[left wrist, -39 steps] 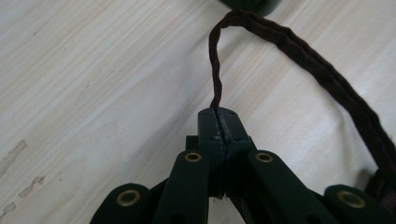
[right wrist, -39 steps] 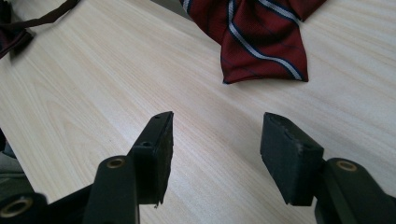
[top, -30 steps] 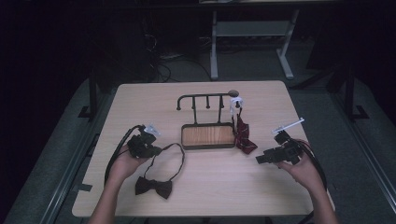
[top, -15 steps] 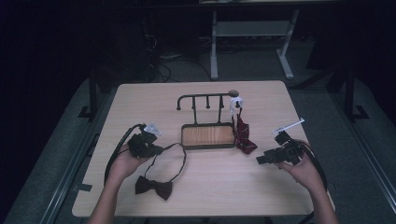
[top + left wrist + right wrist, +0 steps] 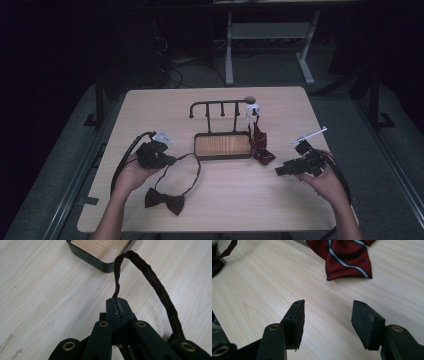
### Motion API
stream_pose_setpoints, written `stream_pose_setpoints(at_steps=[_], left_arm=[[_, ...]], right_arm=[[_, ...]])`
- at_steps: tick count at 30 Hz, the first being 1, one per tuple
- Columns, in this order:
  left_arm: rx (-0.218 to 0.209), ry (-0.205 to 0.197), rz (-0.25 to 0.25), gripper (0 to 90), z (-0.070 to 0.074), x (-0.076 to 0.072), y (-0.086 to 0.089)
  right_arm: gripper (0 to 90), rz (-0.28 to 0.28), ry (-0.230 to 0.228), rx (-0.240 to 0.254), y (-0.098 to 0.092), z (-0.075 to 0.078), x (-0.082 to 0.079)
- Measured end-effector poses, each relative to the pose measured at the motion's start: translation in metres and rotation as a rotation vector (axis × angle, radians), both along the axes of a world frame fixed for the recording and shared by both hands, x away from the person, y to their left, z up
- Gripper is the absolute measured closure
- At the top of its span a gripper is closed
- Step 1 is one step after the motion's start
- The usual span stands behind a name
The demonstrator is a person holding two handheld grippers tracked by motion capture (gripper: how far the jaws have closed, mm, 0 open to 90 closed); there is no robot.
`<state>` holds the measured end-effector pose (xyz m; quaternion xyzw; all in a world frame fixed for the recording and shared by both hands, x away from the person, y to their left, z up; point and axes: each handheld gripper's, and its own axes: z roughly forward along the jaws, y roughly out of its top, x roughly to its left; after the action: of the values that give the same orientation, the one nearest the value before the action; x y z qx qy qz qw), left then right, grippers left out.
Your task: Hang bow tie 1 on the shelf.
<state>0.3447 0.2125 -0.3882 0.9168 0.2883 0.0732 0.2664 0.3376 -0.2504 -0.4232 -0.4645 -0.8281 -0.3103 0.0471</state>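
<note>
Pinching the dark bow tie's strap point(image 5: 117, 282), the left gripper point(image 5: 170, 161) is closed on it; the bow point(image 5: 164, 201) lies on the table point(image 5: 280, 200) beside the wooden stand point(image 5: 222, 146). Right gripper point(image 5: 278, 171) stands open, empty, near the striped red tie point(image 5: 344, 257).

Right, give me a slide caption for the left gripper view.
Left gripper shut on the dark bow tie's thin neck strap, looping above the pale wooden table.

The high view looks forward and down from six o'clock over the table point(image 5: 300, 200), while both gripper views skim it closely, sharing its wood.
</note>
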Motion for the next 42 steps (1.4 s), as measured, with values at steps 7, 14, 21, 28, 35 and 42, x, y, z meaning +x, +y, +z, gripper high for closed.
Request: stream_pose_setpoints(at_steps=[7,14,21,28,35,42], left_arm=[[-0.004,-0.014,-0.018,89.8,0.008,-0.002,-0.002],[-0.005,-0.020,-0.033,89.8,0.012,-0.006,-0.006],[-0.015,-0.029,-0.044,89.8,0.019,-0.008,-0.006],[-0.025,-0.039,-0.051,89.8,0.026,-0.011,-0.004],[-0.017,-0.049,-0.057,89.9,0.034,-0.014,-0.004],[-0.025,-0.053,-0.050,90.0,0.041,-0.016,0.001]], right_arm=[[44.2,-0.004,0.001,0.000,-0.003,0.000,-0.001],[44.2,-0.002,-0.002,-0.001,-0.002,0.001,-0.001],[44.3,-0.001,0.001,-0.006,-0.001,0.000,-0.001],[44.3,0.002,-0.001,-0.004,0.000,0.001,-0.001],[44.3,0.002,0.005,-0.005,-0.001,-0.001,-0.001],[44.3,0.016,0.010,-0.006,0.002,-0.001,0.000]])
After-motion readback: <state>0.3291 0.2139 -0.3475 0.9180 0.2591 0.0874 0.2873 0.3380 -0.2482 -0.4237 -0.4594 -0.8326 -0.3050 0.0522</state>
